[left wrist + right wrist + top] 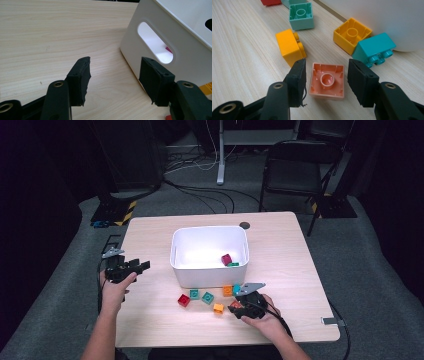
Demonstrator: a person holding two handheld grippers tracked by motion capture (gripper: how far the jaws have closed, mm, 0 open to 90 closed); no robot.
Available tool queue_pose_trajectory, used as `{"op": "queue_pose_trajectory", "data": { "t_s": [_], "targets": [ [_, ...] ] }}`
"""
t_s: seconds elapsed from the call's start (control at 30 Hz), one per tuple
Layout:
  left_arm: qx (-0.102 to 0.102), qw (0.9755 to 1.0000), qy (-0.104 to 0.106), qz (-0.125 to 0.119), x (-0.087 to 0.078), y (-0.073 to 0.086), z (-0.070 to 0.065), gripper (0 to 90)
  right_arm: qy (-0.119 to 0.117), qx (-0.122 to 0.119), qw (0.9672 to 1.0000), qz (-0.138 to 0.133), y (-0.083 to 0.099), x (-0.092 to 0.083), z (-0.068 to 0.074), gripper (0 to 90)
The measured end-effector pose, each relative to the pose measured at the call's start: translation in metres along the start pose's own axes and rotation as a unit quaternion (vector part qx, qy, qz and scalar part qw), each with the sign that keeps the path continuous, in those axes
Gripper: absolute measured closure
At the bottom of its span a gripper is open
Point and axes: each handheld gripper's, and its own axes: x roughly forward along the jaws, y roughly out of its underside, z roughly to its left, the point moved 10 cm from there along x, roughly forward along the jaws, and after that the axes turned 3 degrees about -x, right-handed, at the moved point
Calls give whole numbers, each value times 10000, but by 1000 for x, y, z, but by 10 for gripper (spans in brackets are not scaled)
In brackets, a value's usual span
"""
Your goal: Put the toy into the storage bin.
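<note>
A salmon brick [327,82] lies studs-down on the wooden table [150,320], between the jaws of my right gripper [327,80]. There is a thin gap at each pad, so the right gripper [235,307] stands open around the brick. Close by lie an orange brick [289,47], a mint brick [300,16], a yellow-orange brick [352,35] and a teal brick [374,48]. My left gripper [142,266] is open and empty at the table's left, its fingertips [80,75] beside the white bin [190,57]. Inside the bin [210,230] lie a magenta brick [226,259] and a green one [233,264].
A red brick [184,300] and two teal-green bricks [194,294] sit in front of the bin. The bin's side wall has a handle slot [155,42]. A folding chair [295,170] and floor cables [200,190] are beyond the table. A dark round grommet [244,225] marks the far edge.
</note>
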Motion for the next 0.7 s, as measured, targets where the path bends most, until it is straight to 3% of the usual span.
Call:
{"op": "queue_pose_trajectory", "data": {
  "t_s": [0.4,0.7],
  "targets": [
    [-6,10000,4,5,0,0,0,415,-34,-45,9999,146,4,2,-1,569],
    [-7,10000,0,-7,-1,0,-1,415,-9,-46,9999,96,0,-2,0,584]
  ]
}}
